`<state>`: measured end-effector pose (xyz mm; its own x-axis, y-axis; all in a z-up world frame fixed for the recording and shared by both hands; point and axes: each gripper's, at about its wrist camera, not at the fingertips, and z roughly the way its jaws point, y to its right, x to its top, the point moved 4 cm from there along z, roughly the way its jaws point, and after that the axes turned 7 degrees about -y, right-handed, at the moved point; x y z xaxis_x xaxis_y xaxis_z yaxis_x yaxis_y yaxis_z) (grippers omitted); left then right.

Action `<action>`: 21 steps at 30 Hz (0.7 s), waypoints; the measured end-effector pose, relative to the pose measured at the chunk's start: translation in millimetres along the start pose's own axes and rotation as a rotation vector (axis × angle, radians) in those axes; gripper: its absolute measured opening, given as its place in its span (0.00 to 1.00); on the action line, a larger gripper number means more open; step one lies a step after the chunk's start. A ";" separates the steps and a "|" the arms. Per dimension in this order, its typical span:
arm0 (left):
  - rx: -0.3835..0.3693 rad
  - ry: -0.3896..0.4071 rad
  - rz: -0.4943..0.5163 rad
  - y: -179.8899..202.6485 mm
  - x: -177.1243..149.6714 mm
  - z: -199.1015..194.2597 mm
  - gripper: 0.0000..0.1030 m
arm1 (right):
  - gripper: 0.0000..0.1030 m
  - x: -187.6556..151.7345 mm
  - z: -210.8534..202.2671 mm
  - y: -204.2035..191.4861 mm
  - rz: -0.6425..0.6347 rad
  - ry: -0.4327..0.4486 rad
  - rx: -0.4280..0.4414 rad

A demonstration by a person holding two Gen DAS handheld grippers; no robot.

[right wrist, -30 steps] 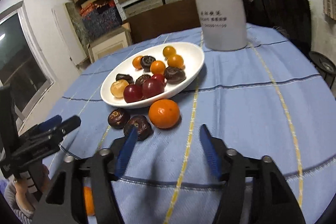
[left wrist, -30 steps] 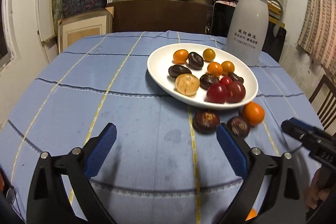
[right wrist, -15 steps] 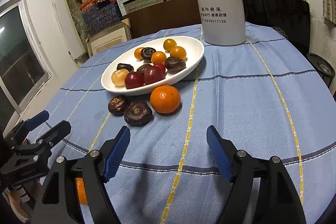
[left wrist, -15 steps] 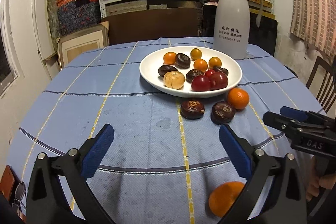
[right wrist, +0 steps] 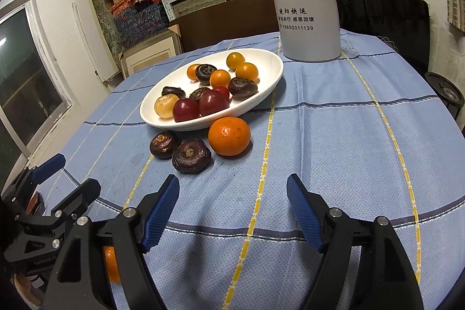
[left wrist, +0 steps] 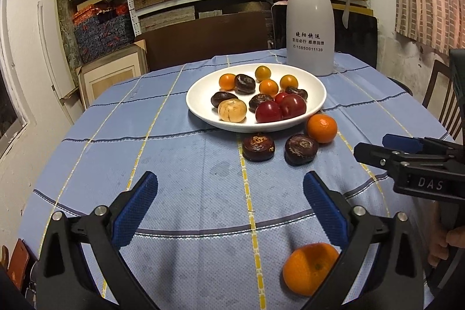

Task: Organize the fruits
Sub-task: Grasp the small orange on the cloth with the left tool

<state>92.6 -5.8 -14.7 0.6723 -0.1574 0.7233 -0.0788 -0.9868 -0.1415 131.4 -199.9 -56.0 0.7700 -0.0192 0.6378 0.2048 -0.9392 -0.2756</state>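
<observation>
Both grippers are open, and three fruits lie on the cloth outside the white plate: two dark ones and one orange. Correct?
Not quite: four lie outside the white plate. The left wrist view shows a second orange on the cloth near the left gripper. The right gripper is open too.

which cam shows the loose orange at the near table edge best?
Left wrist: the near orange lies almost whole on the cloth, only its right side clipped by the left claw. Right wrist shows just an orange sliver behind the right claw.
</observation>
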 end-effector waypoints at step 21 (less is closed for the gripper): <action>-0.090 -0.083 0.042 13.1 -20.4 -0.2 0.95 | 0.76 -0.5 0.3 0.0 0.009 0.003 0.000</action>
<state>77.7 -15.5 -31.2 0.7255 -0.1991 0.6588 -0.1716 -0.9793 -0.1070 131.2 -199.8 -56.5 0.7701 -0.0281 0.6373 0.1985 -0.9389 -0.2813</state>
